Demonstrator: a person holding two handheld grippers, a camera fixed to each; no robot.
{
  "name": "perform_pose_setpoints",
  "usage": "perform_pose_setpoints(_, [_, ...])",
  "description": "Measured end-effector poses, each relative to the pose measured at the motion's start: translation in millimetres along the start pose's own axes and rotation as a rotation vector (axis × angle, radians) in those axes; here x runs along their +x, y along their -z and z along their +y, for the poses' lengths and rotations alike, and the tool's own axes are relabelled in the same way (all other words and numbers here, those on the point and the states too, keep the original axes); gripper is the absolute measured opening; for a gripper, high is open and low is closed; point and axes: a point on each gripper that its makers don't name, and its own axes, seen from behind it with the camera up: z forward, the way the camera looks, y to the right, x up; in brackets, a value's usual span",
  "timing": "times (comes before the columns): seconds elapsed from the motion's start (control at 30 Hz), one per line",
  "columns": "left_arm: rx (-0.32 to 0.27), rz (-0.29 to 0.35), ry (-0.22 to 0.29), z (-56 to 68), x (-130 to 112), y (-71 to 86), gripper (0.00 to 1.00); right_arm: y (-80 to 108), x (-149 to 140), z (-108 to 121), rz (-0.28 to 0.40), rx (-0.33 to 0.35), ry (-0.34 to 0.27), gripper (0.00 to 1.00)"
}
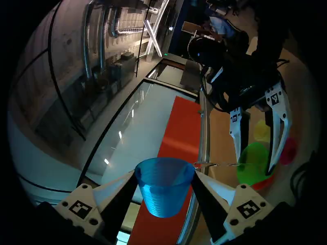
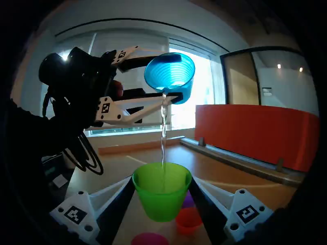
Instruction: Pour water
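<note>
My left gripper (image 1: 164,188) is shut on a blue ribbed cup (image 1: 164,185), tipped on its side. A thin stream of water (image 1: 216,165) leaves its rim and runs toward the green cup (image 1: 254,162), held between the fingers of my right gripper (image 1: 257,151). In the right gripper view, the right gripper (image 2: 162,196) is shut on the upright green cup (image 2: 162,195). The tilted blue cup (image 2: 170,77) hangs above it in the left gripper (image 2: 163,79), and the water (image 2: 163,130) falls straight into the green cup.
A wooden table (image 2: 229,171) lies below, with an orange cup (image 2: 189,220), a pink cup (image 2: 149,239) and a purple one (image 2: 188,201) under the green cup. A red partition (image 2: 257,130) runs along the table's far edge. A yellow cup (image 1: 261,130) and a pink cup (image 1: 290,150) stand nearby.
</note>
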Motion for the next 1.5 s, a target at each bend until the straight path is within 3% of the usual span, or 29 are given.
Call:
perform_pose_setpoints(0.87, [0.008, 0.011, -0.053, -7.3, 6.5, 3.7, 0.87, 0.3, -0.2, 1.1, 0.01, 0.002, 0.004, 0.91])
perform_pose_setpoints(1.17, [0.01, 0.013, -0.076, -4.7, 6.6, 3.6, 0.87, -0.6, 1.0, 1.5, 0.012, 0.001, 0.005, 0.91])
perform_pose_setpoints(1.5, [0.013, 0.012, -0.119, -8.1, 9.7, 2.7, 0.87, -1.1, 2.3, 1.5, 0.012, 0.002, 0.007, 0.91])
